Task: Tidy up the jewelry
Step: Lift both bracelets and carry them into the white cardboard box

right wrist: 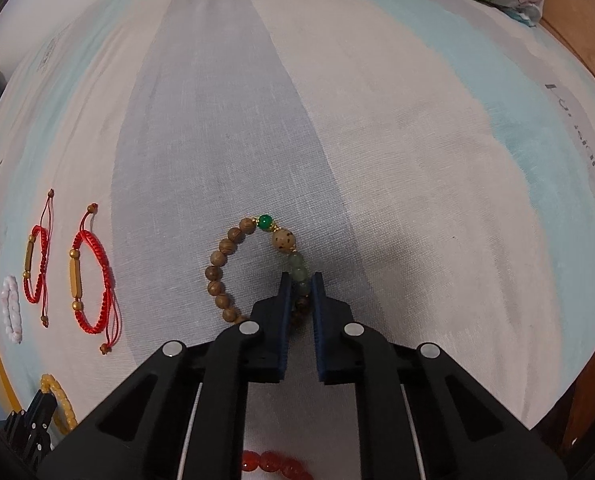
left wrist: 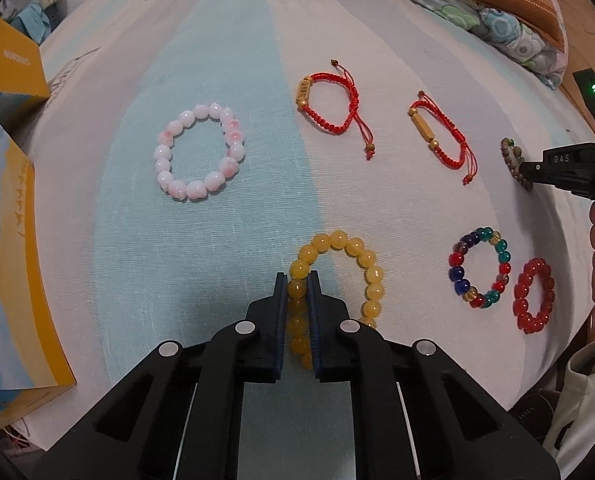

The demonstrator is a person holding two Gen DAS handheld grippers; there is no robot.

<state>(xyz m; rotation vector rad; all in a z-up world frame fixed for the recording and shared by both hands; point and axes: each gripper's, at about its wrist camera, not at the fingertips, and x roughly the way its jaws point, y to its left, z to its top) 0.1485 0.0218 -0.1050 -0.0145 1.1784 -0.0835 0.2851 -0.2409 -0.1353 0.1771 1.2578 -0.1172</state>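
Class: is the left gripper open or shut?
Shut: the left gripper has its fingers pressed on the yellow bead bracelet.

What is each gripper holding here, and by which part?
Left gripper is shut on the yellow bead bracelet, pinching its left side. Right gripper is shut on the wooden bead bracelet, at its pale green beads.

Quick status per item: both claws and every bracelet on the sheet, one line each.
left claw: shut on yellow bead bracelet
yellow bead bracelet: gripped, on sheet
right claw: shut on wooden bead bracelet
wooden bead bracelet: gripped, on sheet
pink-white bead bracelet: flat, untouched
left red cord bracelet: flat, untouched
right red cord bracelet: flat, untouched
multicolour bead bracelet: flat, untouched
red bead bracelet: flat, untouched
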